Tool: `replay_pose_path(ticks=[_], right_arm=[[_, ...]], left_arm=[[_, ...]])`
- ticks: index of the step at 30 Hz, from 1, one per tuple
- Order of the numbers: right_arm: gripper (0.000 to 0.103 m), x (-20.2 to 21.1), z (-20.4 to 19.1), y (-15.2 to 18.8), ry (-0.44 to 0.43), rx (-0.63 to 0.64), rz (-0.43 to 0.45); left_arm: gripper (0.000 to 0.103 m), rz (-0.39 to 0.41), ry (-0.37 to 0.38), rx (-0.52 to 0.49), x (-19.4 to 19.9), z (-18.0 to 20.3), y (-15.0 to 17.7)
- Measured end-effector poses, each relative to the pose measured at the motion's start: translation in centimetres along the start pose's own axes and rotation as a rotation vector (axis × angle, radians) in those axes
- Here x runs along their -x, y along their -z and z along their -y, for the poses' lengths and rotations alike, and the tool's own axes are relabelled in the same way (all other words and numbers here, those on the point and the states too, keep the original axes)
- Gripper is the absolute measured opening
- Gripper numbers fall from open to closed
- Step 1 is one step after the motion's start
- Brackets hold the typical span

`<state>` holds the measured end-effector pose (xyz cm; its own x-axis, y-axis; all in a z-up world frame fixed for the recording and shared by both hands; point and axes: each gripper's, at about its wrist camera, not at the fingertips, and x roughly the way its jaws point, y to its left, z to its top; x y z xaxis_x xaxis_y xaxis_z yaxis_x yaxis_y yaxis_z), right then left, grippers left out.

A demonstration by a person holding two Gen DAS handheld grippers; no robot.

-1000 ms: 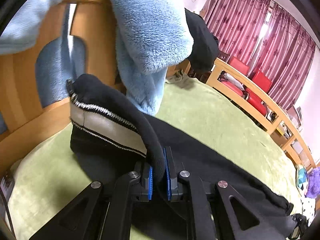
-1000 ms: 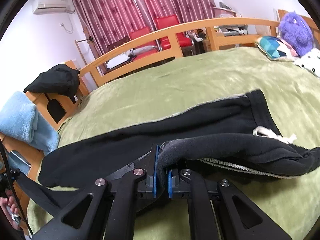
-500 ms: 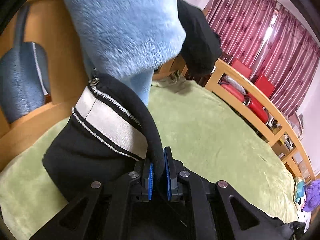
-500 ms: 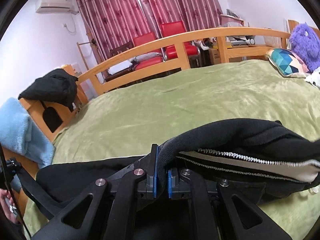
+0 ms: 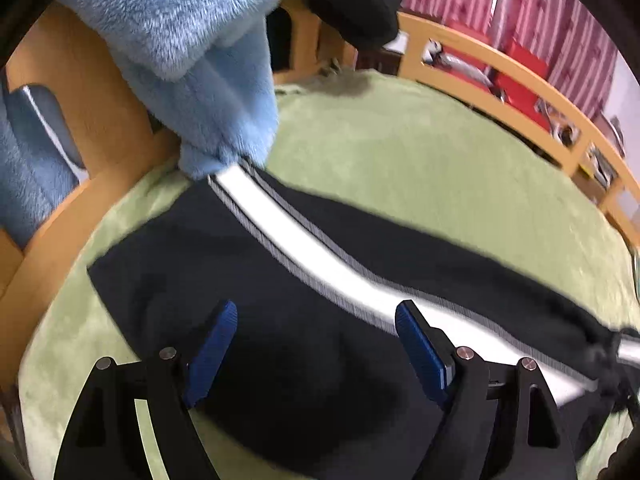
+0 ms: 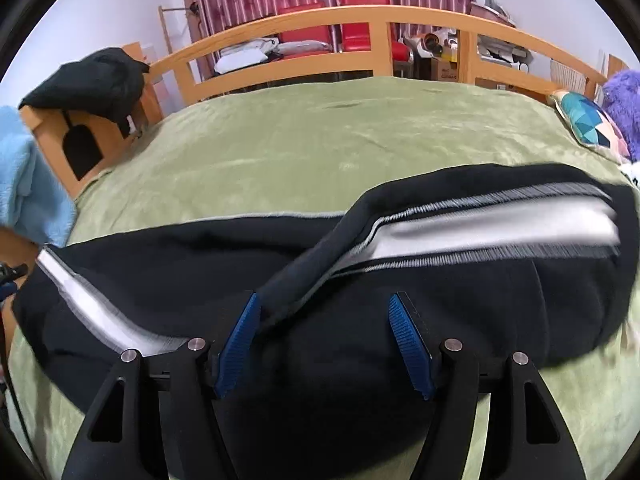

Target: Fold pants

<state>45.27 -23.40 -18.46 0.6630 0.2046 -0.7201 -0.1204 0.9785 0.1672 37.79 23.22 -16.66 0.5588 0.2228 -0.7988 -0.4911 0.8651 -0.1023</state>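
Black pants (image 5: 280, 340) with a white side stripe (image 5: 304, 240) lie folded lengthwise on the green bed cover (image 5: 420, 160). My left gripper (image 5: 316, 344) is open just above the black cloth near one end, holding nothing. In the right wrist view the pants (image 6: 360, 360) lie across the bed, the stripe (image 6: 500, 228) running right and another stretch of stripe (image 6: 92, 308) at the left. My right gripper (image 6: 324, 336) is open over the cloth, a black fold edge (image 6: 300, 280) lying beside its left pad.
A fluffy light-blue garment (image 5: 208, 48) hangs over the wooden footboard (image 5: 96, 92), right above the pants' end. A black garment (image 6: 92, 80) sits on the bed frame corner. A wooden rail (image 6: 360, 20) runs along the far side. A patterned pillow (image 6: 588, 124) and purple plush (image 6: 624, 108) are at the right.
Both grippers were shut on the pants' edge and held it lifted. Both have now opened and let go, and the pants have dropped onto the bed.
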Motion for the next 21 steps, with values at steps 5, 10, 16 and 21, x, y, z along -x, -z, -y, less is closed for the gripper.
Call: replay_pose_path(ticks=[5,10,16,21], right_arm=[[0.066,2.8,0.5,4.0,-0.028,-0.041,-0.018],[0.066,4.0,2.0,7.3,-0.007,-0.074,-0.056],[0.066,4.2,5.0,9.5,-0.037,-0.233,-0.091],[0.067,4.3,6.4,10.5,-0.041,-0.317,-0.075]], left_arm=[[0.080,-0.043,0.052,-0.057,1.8,0.3,5.0],[0.080,-0.089,0.087,-0.056,2.5,-0.2,8.3],[0.080,-0.144,0.163,0.026,2.4,-1.9,11.2],[0.080,-0.173,0.199,0.095,1.8,-4.1,13.3]])
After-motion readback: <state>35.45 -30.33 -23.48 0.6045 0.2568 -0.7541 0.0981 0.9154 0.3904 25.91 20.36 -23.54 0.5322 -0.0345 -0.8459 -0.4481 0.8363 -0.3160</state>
